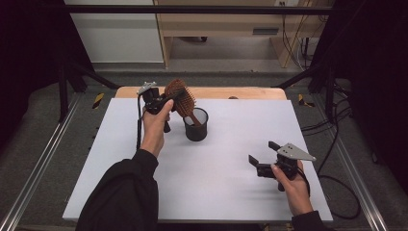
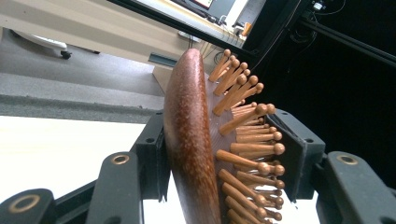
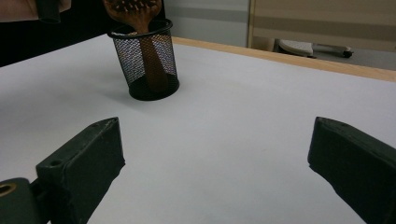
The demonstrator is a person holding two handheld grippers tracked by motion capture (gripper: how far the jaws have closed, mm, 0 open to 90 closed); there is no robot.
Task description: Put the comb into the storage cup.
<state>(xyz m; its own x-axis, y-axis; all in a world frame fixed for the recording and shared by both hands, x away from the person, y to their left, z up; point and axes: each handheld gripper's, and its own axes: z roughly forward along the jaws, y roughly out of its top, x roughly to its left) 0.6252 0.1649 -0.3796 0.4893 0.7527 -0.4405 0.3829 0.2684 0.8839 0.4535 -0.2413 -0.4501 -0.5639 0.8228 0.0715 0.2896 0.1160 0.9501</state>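
Wooden hairbrush held over the mesh cup

From the high view, the left gripper [image 1: 166, 102] clamped the wooden paddle hairbrush [image 1: 182, 97] by its head, handle down inside the black mesh pen cup [image 1: 196, 125] on the desk [image 1: 231, 159]; the right gripper [image 1: 263, 156] hovered well apart. In the left gripper view, jaws pinched the brush head [image 2: 196, 140], back and bristles. In the right gripper view, jaws stood wide, the cup [image 3: 145, 60] ahead.

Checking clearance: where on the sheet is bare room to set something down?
Bare: the white sheet between mesh cup and right gripper, and the far right toward the wooden edge. Crowded: far left, where left gripper holds the hairbrush in the cup.
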